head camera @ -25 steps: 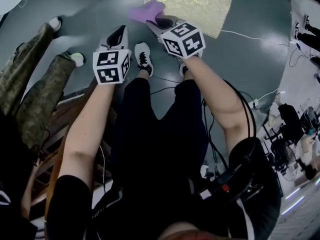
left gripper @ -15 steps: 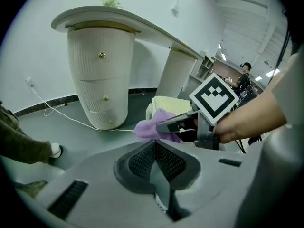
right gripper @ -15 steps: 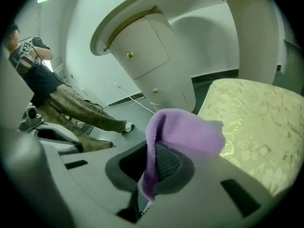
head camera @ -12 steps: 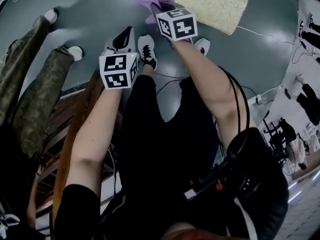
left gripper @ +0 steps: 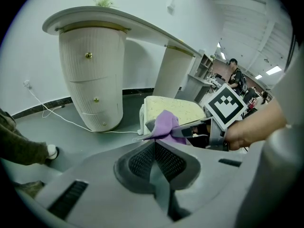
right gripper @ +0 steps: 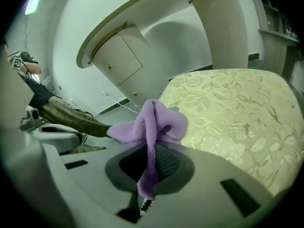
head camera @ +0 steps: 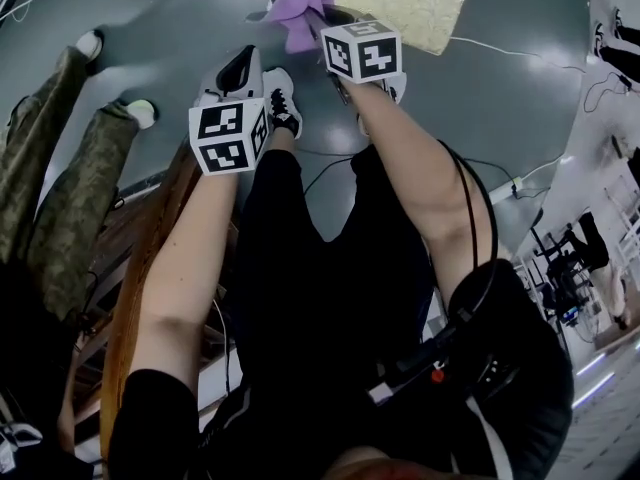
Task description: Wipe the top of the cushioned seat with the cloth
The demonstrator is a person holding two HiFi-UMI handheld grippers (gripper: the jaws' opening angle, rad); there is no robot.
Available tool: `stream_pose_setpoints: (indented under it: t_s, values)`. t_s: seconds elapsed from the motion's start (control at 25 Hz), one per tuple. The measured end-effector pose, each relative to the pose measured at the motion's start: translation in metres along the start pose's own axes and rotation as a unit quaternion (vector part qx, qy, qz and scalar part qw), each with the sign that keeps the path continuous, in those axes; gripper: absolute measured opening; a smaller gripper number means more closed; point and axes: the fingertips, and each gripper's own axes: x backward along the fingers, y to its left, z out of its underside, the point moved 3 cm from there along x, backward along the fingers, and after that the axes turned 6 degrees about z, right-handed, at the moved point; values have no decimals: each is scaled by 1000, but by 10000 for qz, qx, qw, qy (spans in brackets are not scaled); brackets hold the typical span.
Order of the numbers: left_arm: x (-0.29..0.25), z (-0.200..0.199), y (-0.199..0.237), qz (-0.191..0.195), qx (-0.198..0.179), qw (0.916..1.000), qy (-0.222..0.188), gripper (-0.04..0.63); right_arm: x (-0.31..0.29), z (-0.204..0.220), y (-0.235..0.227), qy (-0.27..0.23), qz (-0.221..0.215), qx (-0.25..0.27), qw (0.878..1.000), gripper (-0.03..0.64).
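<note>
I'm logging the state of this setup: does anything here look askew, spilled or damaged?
Only the fuzzy purple cloth stands out. The right tool pinches it as a bunched wad rather than spread flat, close to a corner of the pale gold floral cushioned seat. No spill or damage shows on the seat.

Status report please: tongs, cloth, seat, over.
Right tongs shut on purple cloth, at near edge of cushioned seat. Left tongs shut, empty. No obstacle seen on seat top.
</note>
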Motion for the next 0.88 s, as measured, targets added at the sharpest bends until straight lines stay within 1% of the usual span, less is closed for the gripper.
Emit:
stream_pose_setpoints:
  t_s: [0.12,0.28,0.52,0.88]
  values:
    - [-7,-6,-15,13,-41,10000,27,3,12,5,-20,49,-17,-64,10000,23]
    - [-15,-7,-37,83,40,9999,75,3,29,14,-40,87,-42,-154,9998,23]
    - [-36,-3,-85,137,-55,9998,126,3,53,30,-79,66,-85,-195,9998,23]
    - [-60,-3,-137,315,-231,9990,194,3,84,52,-125,86,-104,-308,9994,21]
